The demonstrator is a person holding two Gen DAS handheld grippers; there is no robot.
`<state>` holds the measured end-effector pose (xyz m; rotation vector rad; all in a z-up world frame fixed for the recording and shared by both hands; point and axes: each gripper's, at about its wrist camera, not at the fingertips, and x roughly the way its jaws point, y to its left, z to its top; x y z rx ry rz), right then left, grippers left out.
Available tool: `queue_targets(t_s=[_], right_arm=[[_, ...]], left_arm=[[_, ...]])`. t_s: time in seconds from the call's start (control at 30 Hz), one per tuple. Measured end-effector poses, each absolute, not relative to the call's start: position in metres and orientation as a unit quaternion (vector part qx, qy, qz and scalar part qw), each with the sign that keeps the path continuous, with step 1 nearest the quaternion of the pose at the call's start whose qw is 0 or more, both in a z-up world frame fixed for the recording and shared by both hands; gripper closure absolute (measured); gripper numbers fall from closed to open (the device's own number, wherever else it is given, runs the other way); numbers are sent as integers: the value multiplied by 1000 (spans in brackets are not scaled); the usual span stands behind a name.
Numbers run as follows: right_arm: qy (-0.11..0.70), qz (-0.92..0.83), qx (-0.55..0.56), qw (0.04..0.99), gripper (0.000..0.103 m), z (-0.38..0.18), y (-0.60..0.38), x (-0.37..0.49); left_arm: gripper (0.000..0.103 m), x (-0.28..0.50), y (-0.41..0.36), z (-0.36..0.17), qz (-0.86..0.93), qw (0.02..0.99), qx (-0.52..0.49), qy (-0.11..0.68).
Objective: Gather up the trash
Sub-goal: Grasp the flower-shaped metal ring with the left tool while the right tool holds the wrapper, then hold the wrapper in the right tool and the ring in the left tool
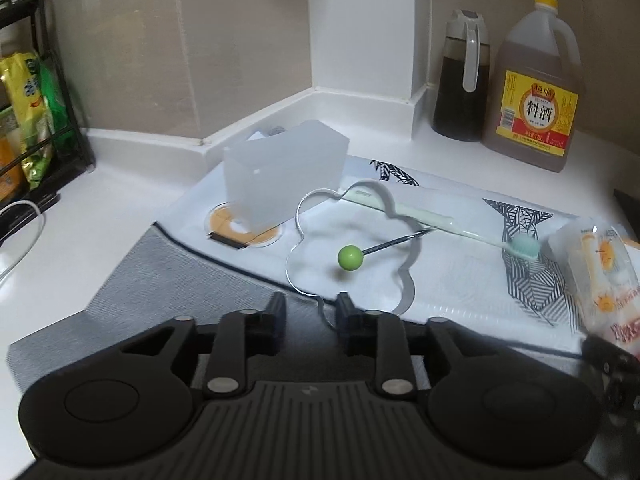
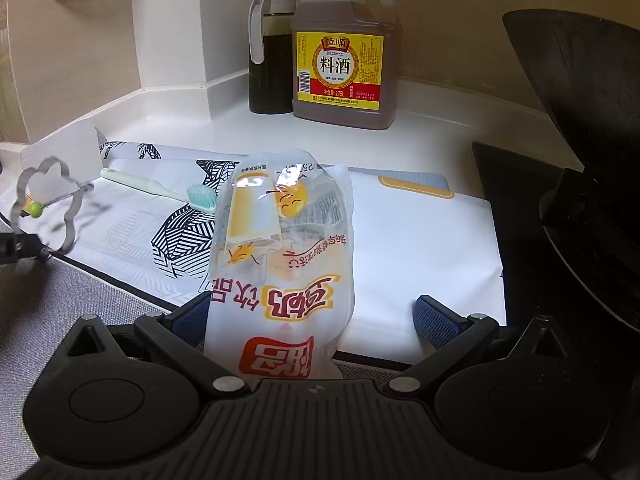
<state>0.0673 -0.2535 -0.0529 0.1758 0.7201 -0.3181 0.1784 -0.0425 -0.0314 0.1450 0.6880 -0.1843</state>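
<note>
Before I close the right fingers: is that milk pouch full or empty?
Looks empty: the milk pouch is see-through, flat and crinkled, with the mat showing through.

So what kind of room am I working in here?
Most likely a home kitchen counter: a jug of cooking wine and a dark sauce dispenser stand by the wall, and a black wok sits on a cooktop to the right.

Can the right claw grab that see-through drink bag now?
Probably yes. The right claw is open wide, and the drink bag already lies between its fingers, close against the left one. Nothing else sits between them, so closing should catch it.
</note>
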Motion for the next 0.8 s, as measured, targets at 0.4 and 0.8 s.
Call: queue_targets(t_s=[0.4, 0.8], right_arm=[[350, -155, 85, 920, 0, -53, -254, 67], [350, -155, 85, 920, 0, -53, -254, 67]], left_arm=[[0, 164, -57, 1, -133, 956, 56, 255], [0, 202, -42, -39, -90, 939, 55, 328]])
